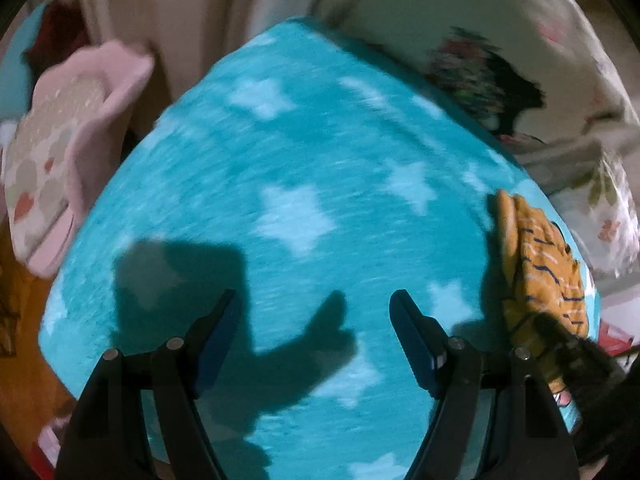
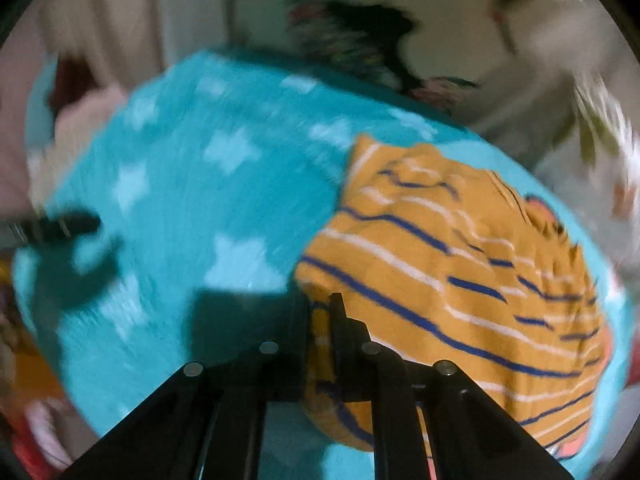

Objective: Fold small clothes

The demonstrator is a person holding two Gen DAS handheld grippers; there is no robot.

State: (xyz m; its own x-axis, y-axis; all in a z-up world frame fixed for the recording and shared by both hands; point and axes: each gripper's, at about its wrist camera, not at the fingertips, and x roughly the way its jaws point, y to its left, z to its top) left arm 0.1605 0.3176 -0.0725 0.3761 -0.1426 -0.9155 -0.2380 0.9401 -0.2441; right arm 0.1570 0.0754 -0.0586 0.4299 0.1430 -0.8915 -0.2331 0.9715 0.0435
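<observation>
Turquoise fleece printed with pale stars covers the work surface, a blanket (image 1: 288, 152) that fills most of both wrist views and is smeared by motion blur, more heavily in the right one. Beyond its far edge hangs cream fabric with a floral print (image 1: 500, 80), and off its left edge sits a pink cushion (image 1: 60, 152) with a spotted, patterned face. Next in size is the mustard-yellow garment (image 2: 460, 280) striped in navy and white, bunched into a rumpled heap on the right part of the blanket; in the left wrist view it shows only as a narrow crumpled strip (image 1: 548, 264) near the blanket's right edge. The right gripper (image 2: 324, 328) has its two black fingers drawn tight together on the near left edge of that garment, with a fold of striped cloth visible pinched between them. The left gripper (image 1: 314, 324) hovers over bare blanket well apart from the garment, its jaws spread wide with nothing between them, their blue pads (image 1: 416, 344) facing inward; its shadow falls on the fleece just beneath and to the left. In the right wrist view the left gripper shows only as a dark blurred shape at the blanket's left edge.
</observation>
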